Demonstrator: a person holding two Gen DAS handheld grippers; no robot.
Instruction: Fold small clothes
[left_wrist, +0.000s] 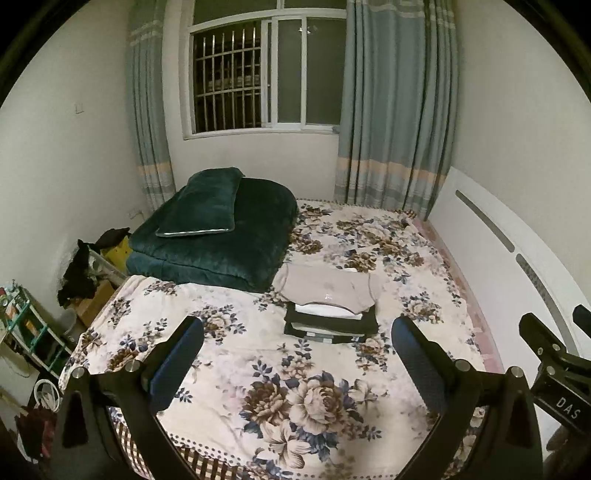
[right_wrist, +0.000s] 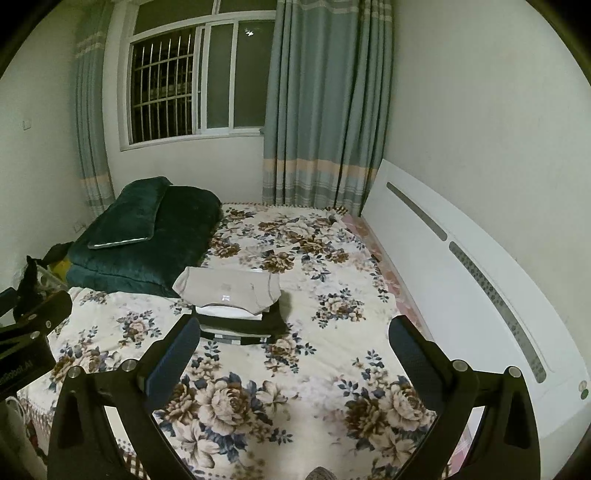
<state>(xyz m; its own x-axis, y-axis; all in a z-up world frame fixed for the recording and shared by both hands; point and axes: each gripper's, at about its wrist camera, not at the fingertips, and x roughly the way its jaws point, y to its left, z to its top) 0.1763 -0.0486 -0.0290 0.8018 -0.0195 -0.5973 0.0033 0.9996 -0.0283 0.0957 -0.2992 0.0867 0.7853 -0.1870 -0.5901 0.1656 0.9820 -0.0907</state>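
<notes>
A stack of folded small clothes (left_wrist: 330, 314) lies on the floral bedspread (left_wrist: 258, 369), a beige top (left_wrist: 325, 286) uppermost over dark and white pieces. It also shows in the right wrist view (right_wrist: 236, 306). My left gripper (left_wrist: 295, 332) is open and empty, held above the bed in front of the stack. My right gripper (right_wrist: 291, 332) is open and empty, also above the bed, with the stack just past its left finger. The right gripper shows at the right edge of the left wrist view (left_wrist: 554, 347).
A folded dark green quilt with a pillow (left_wrist: 218, 229) sits at the far left of the bed. A white headboard (left_wrist: 498, 266) runs along the right. Clutter and a shelf (left_wrist: 33, 325) stand on the floor at the left. Curtains and a window are behind.
</notes>
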